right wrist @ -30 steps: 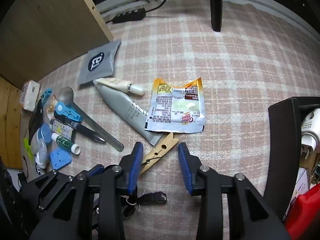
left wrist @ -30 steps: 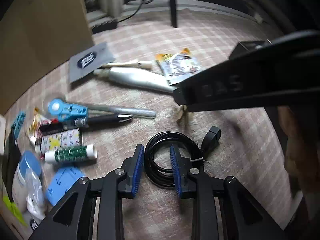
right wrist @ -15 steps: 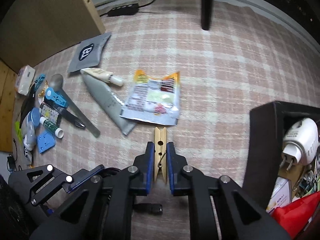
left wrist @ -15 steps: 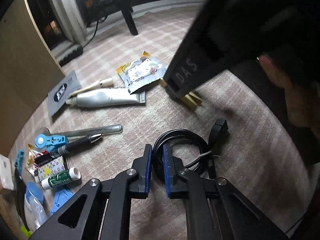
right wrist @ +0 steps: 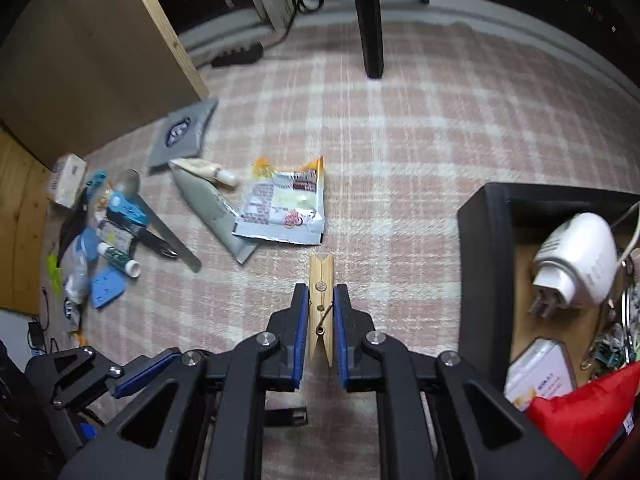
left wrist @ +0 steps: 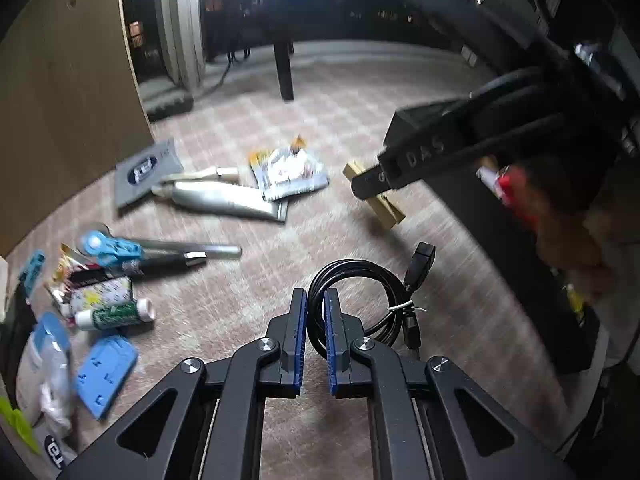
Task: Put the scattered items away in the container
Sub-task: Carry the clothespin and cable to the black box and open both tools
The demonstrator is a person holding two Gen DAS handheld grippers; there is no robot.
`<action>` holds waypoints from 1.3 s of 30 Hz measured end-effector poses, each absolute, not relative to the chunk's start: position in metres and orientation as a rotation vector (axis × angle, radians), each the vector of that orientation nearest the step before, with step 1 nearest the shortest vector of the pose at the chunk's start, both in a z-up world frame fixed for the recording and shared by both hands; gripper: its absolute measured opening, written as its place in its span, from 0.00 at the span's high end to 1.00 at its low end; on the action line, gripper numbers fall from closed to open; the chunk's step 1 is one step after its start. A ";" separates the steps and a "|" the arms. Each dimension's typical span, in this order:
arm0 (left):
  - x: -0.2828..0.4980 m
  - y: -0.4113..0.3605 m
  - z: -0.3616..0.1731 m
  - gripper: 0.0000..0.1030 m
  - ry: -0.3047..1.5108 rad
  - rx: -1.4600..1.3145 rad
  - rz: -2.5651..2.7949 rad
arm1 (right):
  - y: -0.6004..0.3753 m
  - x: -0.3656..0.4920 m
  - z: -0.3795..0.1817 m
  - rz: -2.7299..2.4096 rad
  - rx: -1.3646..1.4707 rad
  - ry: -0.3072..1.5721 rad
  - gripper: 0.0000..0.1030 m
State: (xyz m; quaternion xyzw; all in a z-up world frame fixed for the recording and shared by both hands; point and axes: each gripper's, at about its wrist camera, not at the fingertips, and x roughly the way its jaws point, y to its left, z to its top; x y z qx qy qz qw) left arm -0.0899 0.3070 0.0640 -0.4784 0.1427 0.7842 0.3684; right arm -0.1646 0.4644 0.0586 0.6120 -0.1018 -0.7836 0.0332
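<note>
A wooden clothespin (right wrist: 321,308) sits clamped lengthwise between the blue pads of the right gripper (right wrist: 321,322), its tip pointing toward a crumpled snack sachet (right wrist: 284,208) on the pink plaid rug. A coiled black cable (left wrist: 360,304), bound with a white tie, is pinched at its rim by the left gripper (left wrist: 316,332). To the right stands the black container (right wrist: 478,264), already holding a white plug adapter (right wrist: 576,260) and what appears to be a red pouch (right wrist: 588,412).
</note>
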 end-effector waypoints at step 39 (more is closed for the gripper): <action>-0.024 0.535 0.159 0.55 0.444 -1.021 1.827 | 0.711 -0.005 0.160 -2.885 1.801 -0.651 0.69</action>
